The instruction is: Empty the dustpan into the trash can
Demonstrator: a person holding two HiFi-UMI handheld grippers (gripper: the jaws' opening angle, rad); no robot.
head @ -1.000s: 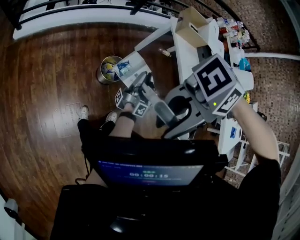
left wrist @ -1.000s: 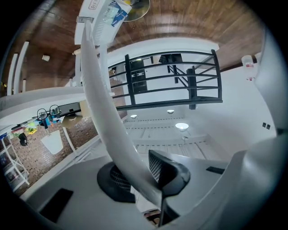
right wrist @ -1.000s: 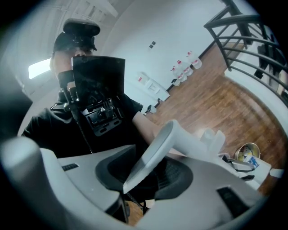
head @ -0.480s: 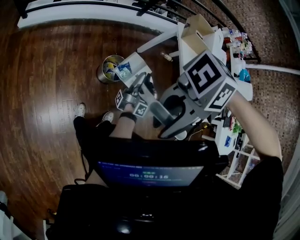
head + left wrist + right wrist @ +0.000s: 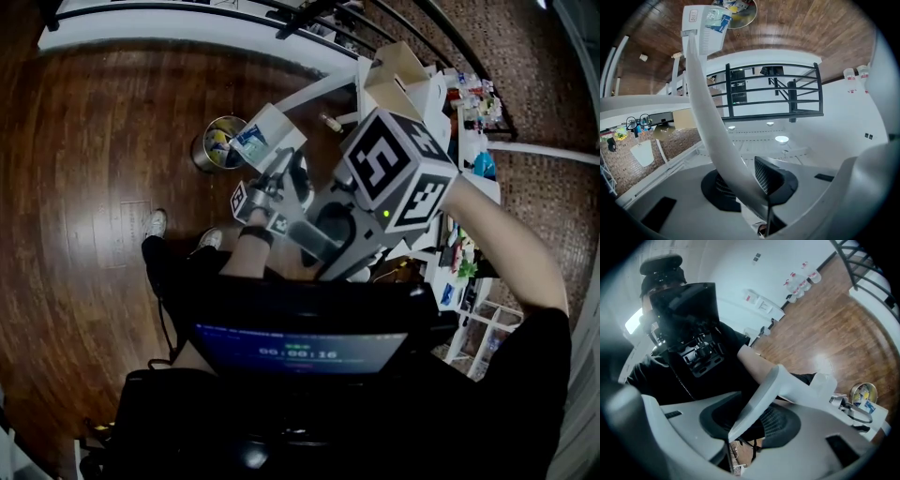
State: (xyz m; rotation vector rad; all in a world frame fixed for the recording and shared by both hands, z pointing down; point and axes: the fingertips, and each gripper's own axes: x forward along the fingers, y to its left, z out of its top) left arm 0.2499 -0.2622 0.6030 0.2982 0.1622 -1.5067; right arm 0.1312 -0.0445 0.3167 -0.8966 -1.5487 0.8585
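Note:
A white dustpan (image 5: 270,131) on a long white handle (image 5: 705,117) is tilted at the rim of a round metal trash can (image 5: 214,141) that holds colourful rubbish. Blue and green wrappers (image 5: 717,18) lie at the pan's lip, next to the can (image 5: 737,5). My left gripper (image 5: 270,192) is shut on the handle a short way behind the pan, and the handle runs out between its jaws (image 5: 750,187). My right gripper (image 5: 740,427), under its marker cube (image 5: 389,169), is shut on the handle's rear end. From there the dustpan (image 5: 862,411) shows beside the can (image 5: 863,397).
A cluttered white table and shelves (image 5: 450,94) stand at the right. A white bar (image 5: 314,86) slants just behind the dustpan. A black railing (image 5: 187,11) runs along the far edge of the wood floor. My shoes (image 5: 155,223) are near the can.
The right gripper and its cube have moved left and turned. The dustpan stays tilted at the can's rim, held by both grippers as before.

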